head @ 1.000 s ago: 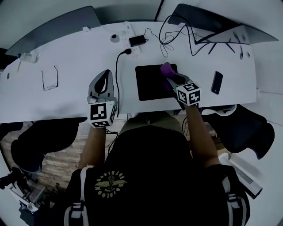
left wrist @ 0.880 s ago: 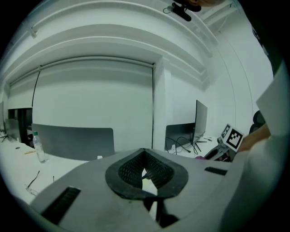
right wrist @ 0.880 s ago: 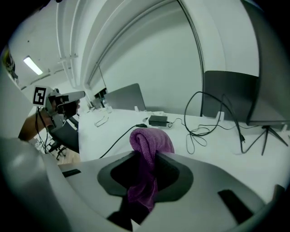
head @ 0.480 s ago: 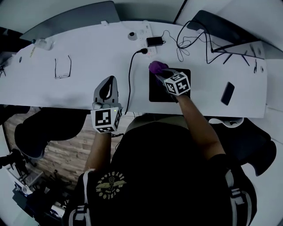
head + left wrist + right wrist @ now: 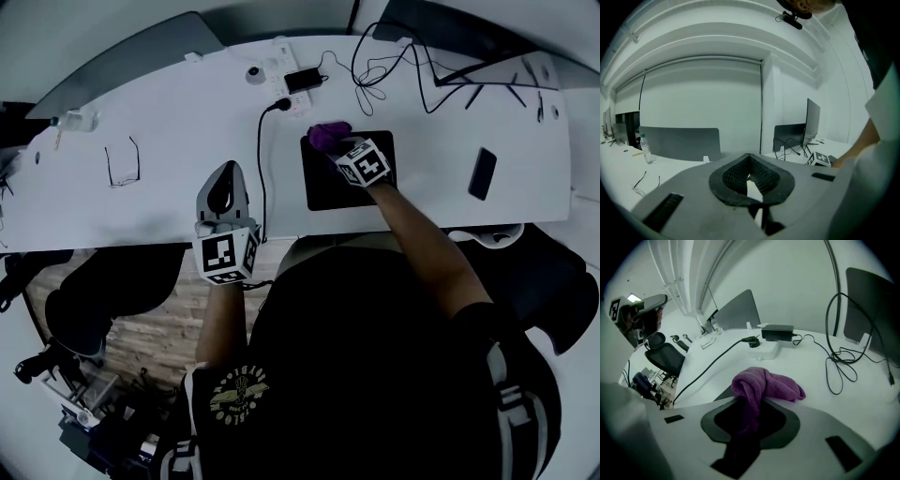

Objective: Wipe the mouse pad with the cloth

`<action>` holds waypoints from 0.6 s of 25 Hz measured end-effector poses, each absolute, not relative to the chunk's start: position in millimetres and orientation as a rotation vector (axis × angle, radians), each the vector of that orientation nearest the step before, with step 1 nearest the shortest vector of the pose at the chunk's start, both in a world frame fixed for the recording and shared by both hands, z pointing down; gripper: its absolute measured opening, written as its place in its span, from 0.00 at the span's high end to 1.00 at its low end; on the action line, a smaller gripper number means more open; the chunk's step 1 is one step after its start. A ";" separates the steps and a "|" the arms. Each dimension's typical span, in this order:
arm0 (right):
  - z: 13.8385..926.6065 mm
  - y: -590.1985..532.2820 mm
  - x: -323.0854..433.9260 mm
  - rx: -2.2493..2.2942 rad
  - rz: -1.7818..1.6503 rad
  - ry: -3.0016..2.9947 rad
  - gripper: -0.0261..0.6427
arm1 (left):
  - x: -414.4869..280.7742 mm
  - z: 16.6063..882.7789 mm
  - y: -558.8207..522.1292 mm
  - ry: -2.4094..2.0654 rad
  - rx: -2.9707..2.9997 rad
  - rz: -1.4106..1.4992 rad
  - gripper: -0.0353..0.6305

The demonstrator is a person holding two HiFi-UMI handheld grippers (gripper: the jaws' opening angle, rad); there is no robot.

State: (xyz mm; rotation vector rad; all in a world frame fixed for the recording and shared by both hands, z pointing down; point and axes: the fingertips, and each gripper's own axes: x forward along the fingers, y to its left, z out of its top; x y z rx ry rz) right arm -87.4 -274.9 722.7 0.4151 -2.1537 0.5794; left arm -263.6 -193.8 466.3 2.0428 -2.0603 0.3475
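the right gripper (image 5: 339,148) has carried the cloth (image 5: 328,133) across to the far left corner of the pad (image 5: 328,192); the left gripper (image 5: 223,192) has kept its place. the desk (image 5: 141,206) carries the dark pad near its front edge. the purple cloth is bunched, partly over the pad's far edge, with the right fingers clamped on one fold. the left fingers are together on nothing, well apart from the pad. i think the pad may slide, since nothing holds it, and the cloth may catch the cable (image 5: 261,178) just beside.
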 end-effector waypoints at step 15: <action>724.8 -300.5 4.7 0.610 0.654 -2.099 0.82 | -214.0 469.0 -237.7 -1.938 2.168 0.352 0.94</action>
